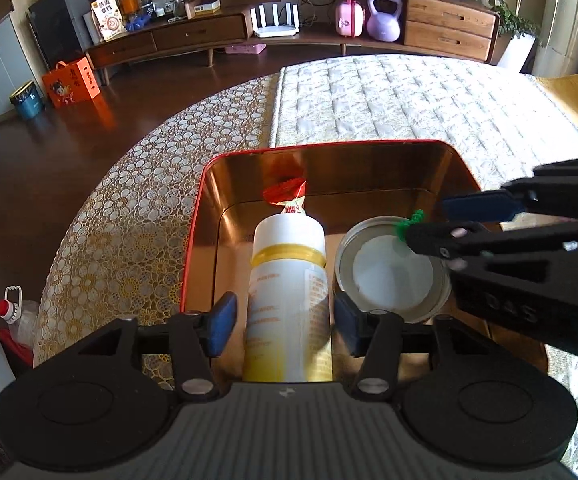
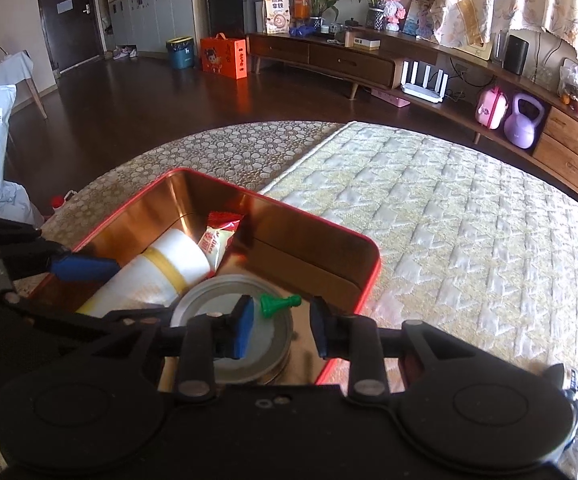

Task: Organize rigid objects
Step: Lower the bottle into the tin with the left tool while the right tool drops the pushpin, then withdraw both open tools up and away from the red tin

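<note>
Left gripper straddles a white bottle with a yellow band, pads clear of both sides: open, nothing gripped. Bottle lies in the red tin, near its left wall; a round metal lid sits beside it.

Right wrist view: right gripper jaws parted, a green pawn-shaped piece lying loose on the lid between them, ungripped. Tin's right half is bare; quilted mat beyond.

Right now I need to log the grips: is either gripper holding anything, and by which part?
Nothing is held. The left gripper straddles the white bottle with its pads apart from it; the green piece lies free on the round lid ahead of the open right gripper.
</note>
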Demonstrator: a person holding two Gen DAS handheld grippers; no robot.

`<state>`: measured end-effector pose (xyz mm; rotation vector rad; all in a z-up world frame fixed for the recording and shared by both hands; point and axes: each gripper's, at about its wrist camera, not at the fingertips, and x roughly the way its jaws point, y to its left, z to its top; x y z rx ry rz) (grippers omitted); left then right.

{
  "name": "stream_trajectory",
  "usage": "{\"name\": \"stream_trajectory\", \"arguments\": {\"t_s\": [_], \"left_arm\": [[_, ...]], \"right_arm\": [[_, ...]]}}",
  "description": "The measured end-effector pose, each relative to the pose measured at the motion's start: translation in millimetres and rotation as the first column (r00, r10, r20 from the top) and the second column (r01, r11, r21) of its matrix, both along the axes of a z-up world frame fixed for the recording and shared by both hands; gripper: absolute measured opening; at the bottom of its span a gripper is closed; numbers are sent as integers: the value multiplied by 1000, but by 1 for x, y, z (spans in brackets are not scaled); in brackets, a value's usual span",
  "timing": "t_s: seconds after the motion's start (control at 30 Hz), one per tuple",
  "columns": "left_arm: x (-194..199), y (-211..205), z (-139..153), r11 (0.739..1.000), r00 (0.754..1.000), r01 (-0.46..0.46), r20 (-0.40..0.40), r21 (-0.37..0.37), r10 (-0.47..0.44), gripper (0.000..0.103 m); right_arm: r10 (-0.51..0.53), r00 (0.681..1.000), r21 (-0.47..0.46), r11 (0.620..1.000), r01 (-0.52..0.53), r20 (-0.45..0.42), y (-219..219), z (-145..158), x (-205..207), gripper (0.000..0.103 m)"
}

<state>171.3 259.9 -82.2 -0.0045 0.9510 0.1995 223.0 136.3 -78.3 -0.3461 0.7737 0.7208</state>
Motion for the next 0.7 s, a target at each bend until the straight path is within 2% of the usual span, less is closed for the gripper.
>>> {"name": "stream_trajectory", "arguments": {"t_s": [0.1, 0.23, 0.7], "left_arm": [[-4, -6, 4, 1000, 1000, 16, 13, 17, -16, 65], [-11, -13, 10, 999, 999, 28, 22, 30, -29, 66], [-40, -26, 41, 999, 996, 17, 83, 27, -20, 66]], "right_arm": [[-4, 1000, 40, 999, 5, -17, -12, 6, -7, 33], [-5, 1000, 68, 998, 6, -18, -22, 16, -20, 36], [0, 1000, 134, 991, -1, 3, -58, 48, -58, 55]]}}
